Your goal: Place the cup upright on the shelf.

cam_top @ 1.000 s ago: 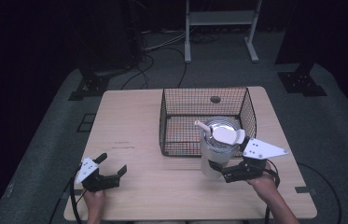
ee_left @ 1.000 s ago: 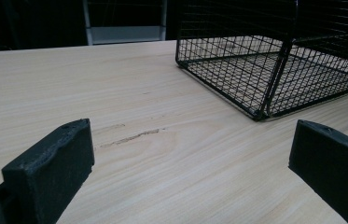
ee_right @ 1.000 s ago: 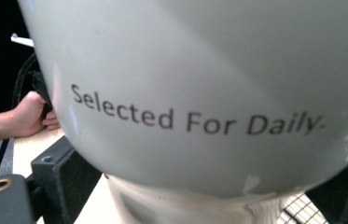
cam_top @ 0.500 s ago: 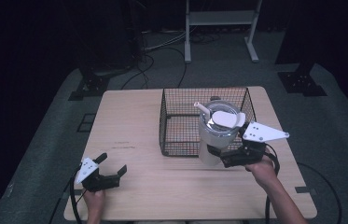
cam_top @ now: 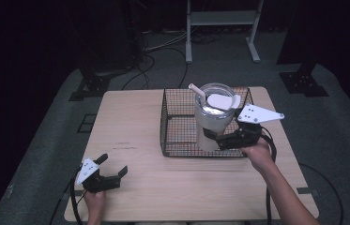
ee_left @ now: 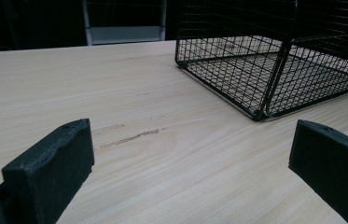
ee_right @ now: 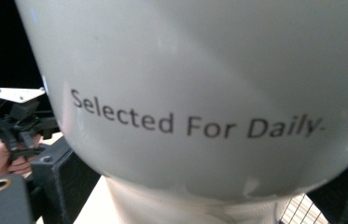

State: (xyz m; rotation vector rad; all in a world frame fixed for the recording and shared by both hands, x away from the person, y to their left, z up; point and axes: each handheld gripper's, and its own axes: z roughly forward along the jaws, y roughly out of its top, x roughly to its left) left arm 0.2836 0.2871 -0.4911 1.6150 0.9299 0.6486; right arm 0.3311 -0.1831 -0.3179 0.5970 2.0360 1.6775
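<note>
— Lifted since a second ago? The tumbler [cam_top: 214,119] was lower, at the wire basket's [cam_top: 177,136] near wall.

— Yes; now it hangs upright above the basket's 3 o'clock half, straw [cam_top: 197,90] leaning toward 10 o'clock.

— Inside the basket?

— Bare mesh.

— Looks?

— Cream, printed "Selected For Daily."

— Jaws?

— Right gripper [cam_top: 223,140] clamps its narrow base; left gripper [cam_top: 112,168], at 7 o'clock, gapes wide on the table [cam_top: 130,122].

Tumbler [cam_top: 214,123]: I see off-white, black lettering "Selected For Daily", pale straw [cam_top: 197,91].
Wire basket [cam_top: 177,117]: black grid mesh.
Table [cam_top: 130,126]: light wood grain.
My grippers: black jaws, grey plates, left gripper [cam_top: 108,174], right gripper [cam_top: 225,141].
Floor [cam_top: 46,154]: grey.
</note>
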